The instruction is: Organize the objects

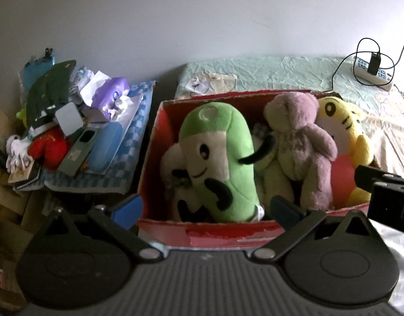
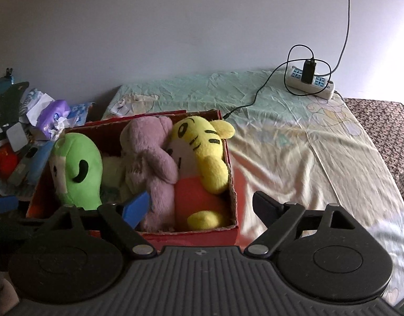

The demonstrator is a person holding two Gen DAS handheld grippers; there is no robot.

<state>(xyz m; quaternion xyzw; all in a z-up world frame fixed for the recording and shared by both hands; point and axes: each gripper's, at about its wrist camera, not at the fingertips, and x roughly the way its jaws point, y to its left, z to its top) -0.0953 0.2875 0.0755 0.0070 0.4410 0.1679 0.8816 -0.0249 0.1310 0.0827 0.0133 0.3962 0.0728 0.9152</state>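
nearest in each wrist view sits that view's own gripper, and both are spread wide and empty: the left gripper point(image 1: 205, 208) hangs just in front of the near wall of the red box point(image 1: 215, 233), its fingers straddling that wall, while the right gripper point(image 2: 202, 205) hovers over the box's near right corner, one finger above the toys and the other out over the bedsheet point(image 2: 294, 158). inside the box, packed shoulder to shoulder, lie the green plush point(image 1: 223, 158) toward the left wall, the purple bear point(image 1: 302, 142) in the middle and the yellow tiger plush point(image 1: 344, 137) against the right wall, with a white toy point(image 1: 173, 168) partly buried under the green one. judging by this, the gathering of soft toys looks largely done, since the sheet to the right of the box carries no loose toy. left of the box, a cluttered pile point(image 1: 70, 121) holds a red plush point(image 1: 47, 147), a tissue pack and other bits; whether these belong to the job cannot be told. far beyond the box, by the wall, a power strip point(image 2: 311, 83) with its cable lies on the sheet.
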